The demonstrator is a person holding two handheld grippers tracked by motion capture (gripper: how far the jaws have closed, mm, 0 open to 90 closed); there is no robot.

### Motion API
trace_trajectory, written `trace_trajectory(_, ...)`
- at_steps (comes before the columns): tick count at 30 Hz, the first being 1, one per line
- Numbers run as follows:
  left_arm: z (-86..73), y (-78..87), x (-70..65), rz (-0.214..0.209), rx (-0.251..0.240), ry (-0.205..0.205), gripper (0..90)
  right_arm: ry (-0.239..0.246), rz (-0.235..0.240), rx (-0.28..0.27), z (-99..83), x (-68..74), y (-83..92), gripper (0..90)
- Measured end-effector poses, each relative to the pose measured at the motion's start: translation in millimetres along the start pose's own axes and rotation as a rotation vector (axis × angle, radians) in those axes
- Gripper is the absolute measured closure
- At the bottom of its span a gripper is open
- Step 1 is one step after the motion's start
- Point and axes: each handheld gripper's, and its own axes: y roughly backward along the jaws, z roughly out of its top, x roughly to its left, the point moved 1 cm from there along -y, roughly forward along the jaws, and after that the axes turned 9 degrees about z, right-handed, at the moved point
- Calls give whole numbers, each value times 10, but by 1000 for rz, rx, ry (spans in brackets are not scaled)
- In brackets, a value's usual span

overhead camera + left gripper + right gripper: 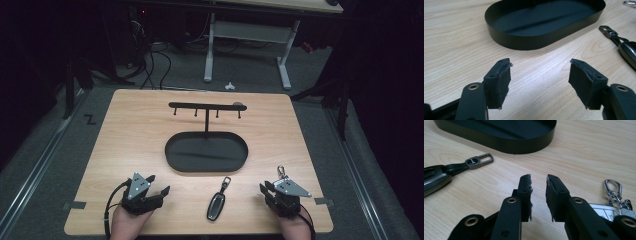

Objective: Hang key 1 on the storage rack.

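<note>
Both grippers rest low on the near edge of the light wooden table (125, 130), apparently poised to start. The left gripper (539, 82) has its jaws well apart with only bare wood between them. The right gripper (539, 195) has its jaws nearly together, a slim gap left, gripping nothing.

Between them lies the black car key fob on a strap with a metal clasp (218, 201), flat and within easy reach. A silver snap-hook keyring (614, 191) lies just beside the right gripper.

The black oval metal tray (175, 159), with its T-shaped hook rack (206, 106) rising from it, holds nothing, and its hooks hang bare, likely where the keys belong.
</note>
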Motion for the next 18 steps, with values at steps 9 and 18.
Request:
trace_trajectory(9, 29, 19, -8, 32, 31, -10, 268, 21, 46, -14, 47, 133, -26, 620)
trace_trajectory(18, 98, 44, -78, 18, 13, -27, 219, 59, 117, -1, 67, 366, -100, 582)
